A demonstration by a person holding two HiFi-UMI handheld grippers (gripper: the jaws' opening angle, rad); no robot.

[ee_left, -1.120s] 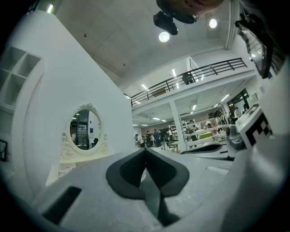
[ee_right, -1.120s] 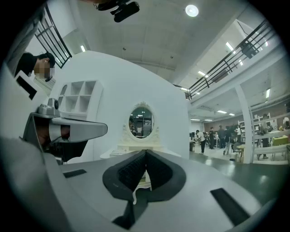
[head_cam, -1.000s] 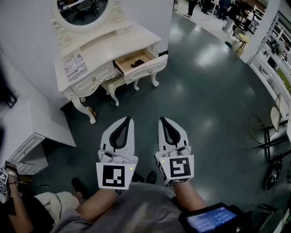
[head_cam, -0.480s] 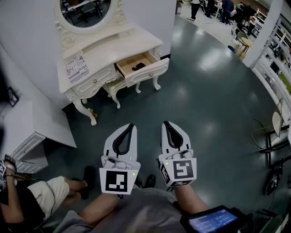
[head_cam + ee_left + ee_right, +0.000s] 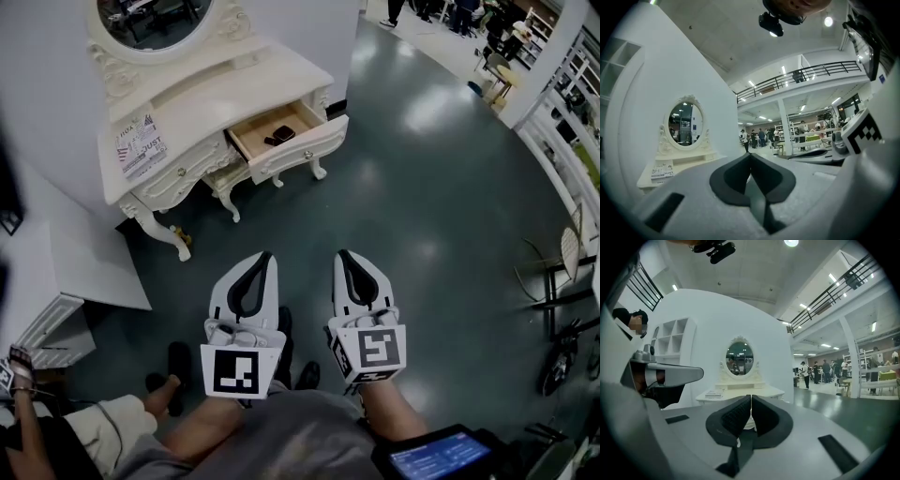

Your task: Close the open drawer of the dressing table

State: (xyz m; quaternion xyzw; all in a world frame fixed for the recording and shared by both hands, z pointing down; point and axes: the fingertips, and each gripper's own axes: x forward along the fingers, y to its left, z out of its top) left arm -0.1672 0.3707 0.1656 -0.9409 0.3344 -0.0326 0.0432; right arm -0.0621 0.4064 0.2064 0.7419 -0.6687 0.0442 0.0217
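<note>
We hold both grippers low in front of us, side by side, and they point towards the dressing table [image 5: 216, 98], which stands far and to the left against the white wall. The left gripper [image 5: 264, 258] has its jaws pressed together, with nothing between them; in its own view the two dark pads meet in one line [image 5: 750, 155]. The right gripper [image 5: 343, 255] is closed in the same way and is also empty [image 5: 751, 397]. Both grippers are well apart from the table, with bare dark floor [image 5: 422, 187] between.

The drawer [image 5: 298, 150] is at the right end of the table and is pulled out towards us, so we see its wooden bottom. A small dark item [image 5: 279, 135] lies inside it; we cannot tell what it is. On the table top, near the left end, there is a printed card [image 5: 139, 145], and the oval mirror [image 5: 155, 19] stands at the back. The right gripper view looks straight at the mirror [image 5: 739, 359].

At the near left a person [image 5: 103, 422] sits on the floor, and at the near right a lit screen [image 5: 436, 457] shows.
</note>
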